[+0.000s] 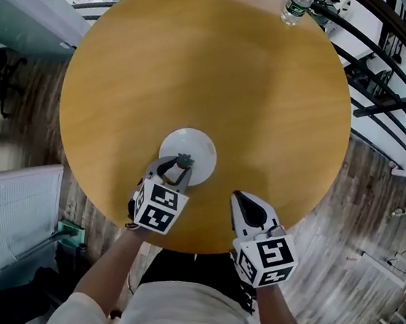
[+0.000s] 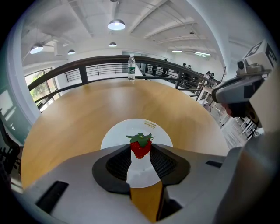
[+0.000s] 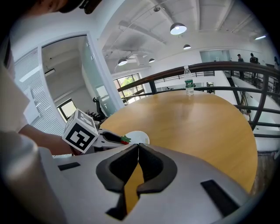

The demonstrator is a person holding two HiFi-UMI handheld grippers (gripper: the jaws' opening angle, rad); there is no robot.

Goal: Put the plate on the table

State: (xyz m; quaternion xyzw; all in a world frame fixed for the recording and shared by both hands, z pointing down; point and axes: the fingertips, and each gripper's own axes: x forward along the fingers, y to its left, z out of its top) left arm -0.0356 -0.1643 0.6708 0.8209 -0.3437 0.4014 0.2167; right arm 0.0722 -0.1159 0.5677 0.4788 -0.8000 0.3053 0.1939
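Note:
A white round plate (image 1: 194, 145) lies flat on the round wooden table (image 1: 215, 64), near its front edge. My left gripper (image 1: 180, 166) hangs over the plate's near rim, shut on a small red strawberry (image 2: 141, 147) with green leaves, pinched between the fingertips above the plate (image 2: 124, 133). My right gripper (image 1: 237, 196) is to the right of the plate, over bare wood, with its jaws shut and nothing in them. The right gripper view shows the plate (image 3: 140, 137), the strawberry (image 3: 124, 140) and the left gripper's marker cube (image 3: 81, 131) to its left.
A clear water bottle (image 1: 298, 4) stands at the table's far edge, also seen as the bottle (image 2: 131, 68) from the left gripper. Dark railings (image 1: 389, 78) curve round the far right. A white slatted panel (image 1: 5, 221) stands at the near left.

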